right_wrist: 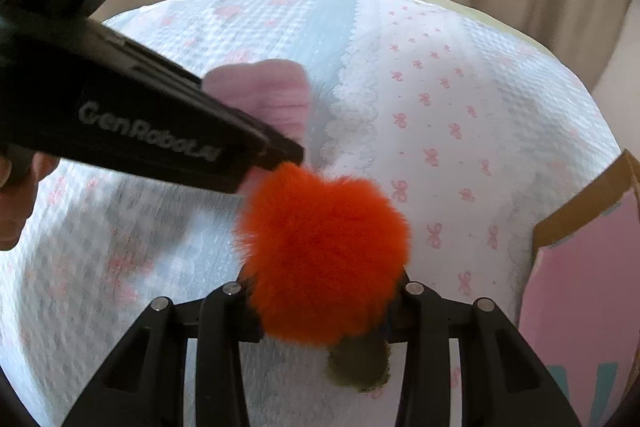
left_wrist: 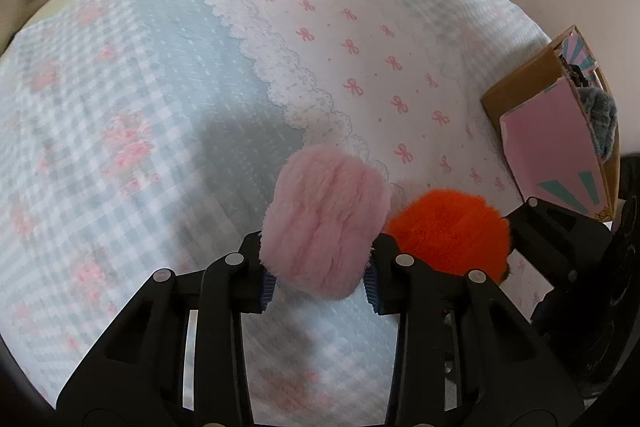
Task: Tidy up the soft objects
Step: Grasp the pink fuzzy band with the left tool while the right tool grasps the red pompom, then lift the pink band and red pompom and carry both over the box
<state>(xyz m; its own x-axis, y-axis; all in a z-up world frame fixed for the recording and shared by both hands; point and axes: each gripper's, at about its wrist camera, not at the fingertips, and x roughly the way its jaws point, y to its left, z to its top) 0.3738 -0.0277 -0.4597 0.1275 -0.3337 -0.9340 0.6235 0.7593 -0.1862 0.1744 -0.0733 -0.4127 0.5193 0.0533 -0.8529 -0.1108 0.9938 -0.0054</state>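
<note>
Left gripper (left_wrist: 320,285), nearest its own camera, has its black fingers with blue ribbed pads (left_wrist: 269,291) pressed into the sides of a pale pink fluffy pom-pom (left_wrist: 326,223), which bulges above the pads; it is gripping this ball. Right gripper (right_wrist: 322,311) likewise clamps a bright orange long-haired furry pom-pom (right_wrist: 324,251) whose pile spills over and hides both pads. A small olive-green furry tuft (right_wrist: 360,367) shows just below the orange ball; whether it is attached cannot be told. The two balls sit side by side, about touching, low over a blue-and-white gingham quilted bedspread with pink bow print and a scalloped lace band (left_wrist: 304,75).

Handling, as judged: both pom-poms look very light, highly compressible and unbreakable. The fur is slick and yields, so a hold on hair tips alone could slip; the pads should bite across the middle, through the pile to the firmer core. Strong squeezing does no harm.

Farther off, at the right, stands an open brown cardboard box with a pink and teal liner (left_wrist: 516,89), already holding a grey-blue fluffy item (left_wrist: 602,119), the probable destination.
</note>
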